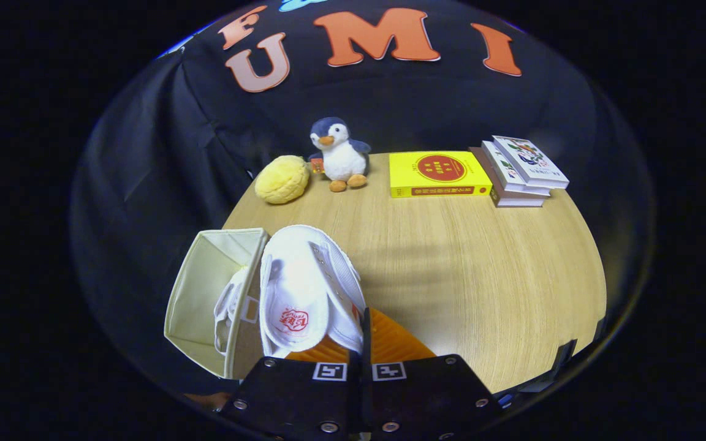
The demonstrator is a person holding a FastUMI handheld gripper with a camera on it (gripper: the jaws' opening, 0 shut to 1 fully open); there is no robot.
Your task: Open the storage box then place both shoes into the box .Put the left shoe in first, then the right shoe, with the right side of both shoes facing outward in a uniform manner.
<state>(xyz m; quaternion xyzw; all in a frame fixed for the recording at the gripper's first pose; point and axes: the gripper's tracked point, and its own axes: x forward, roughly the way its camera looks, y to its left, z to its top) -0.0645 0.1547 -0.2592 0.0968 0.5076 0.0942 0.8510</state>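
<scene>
The gripper [362, 343] has its fingers closed on the heel side wall of a white shoe [310, 288], one finger inside the opening and one outside, so the shoe hangs ahead of them with its insole and red stamp facing the camera. The shoe sits at the table's [482, 275] near left corner, its toe pointing away, just over the right rim of the box [206, 288]. The box is open, a cream fabric bin standing at the table's left edge and partly past it. A second white shoe [230, 306] lies inside against the right wall; which shoe is left and which right cannot be told.

Right of the gripper the wood top runs bare through the middle and out to the right edge. Along the far edge, left to right, stand a yellow plush [282, 178], a penguin toy [339, 153], a yellow book [437, 173] lying flat, and a stack of books [521, 171] at the far right corner.
</scene>
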